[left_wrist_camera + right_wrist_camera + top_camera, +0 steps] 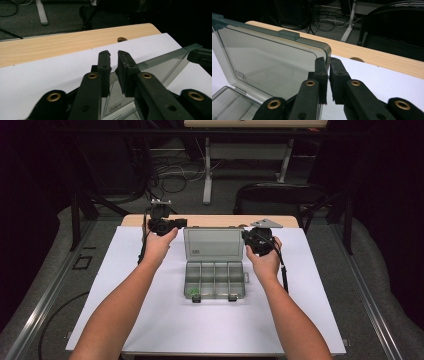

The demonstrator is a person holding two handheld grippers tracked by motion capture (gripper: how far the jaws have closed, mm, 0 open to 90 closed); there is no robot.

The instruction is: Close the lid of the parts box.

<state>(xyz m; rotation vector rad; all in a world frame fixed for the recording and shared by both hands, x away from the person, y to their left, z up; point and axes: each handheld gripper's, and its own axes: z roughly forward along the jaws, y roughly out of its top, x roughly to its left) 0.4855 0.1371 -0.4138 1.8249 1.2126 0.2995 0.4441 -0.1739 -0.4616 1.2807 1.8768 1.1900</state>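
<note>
A clear grey compartment box lies on the white sheet with its lid raised. Something small and green lies in its front left compartment. My left gripper is at the lid's upper left corner. In the left gripper view its jaws stand nearly together, with the corner of the lid between them near their base. My right gripper is at the lid's upper right corner. In the right gripper view it is shut on the edge of the lid.
The white sheet covers most of the wooden table, which has a round cable hole near its far edge. A black chair and a table leg stand behind. Black frame posts rise at both sides.
</note>
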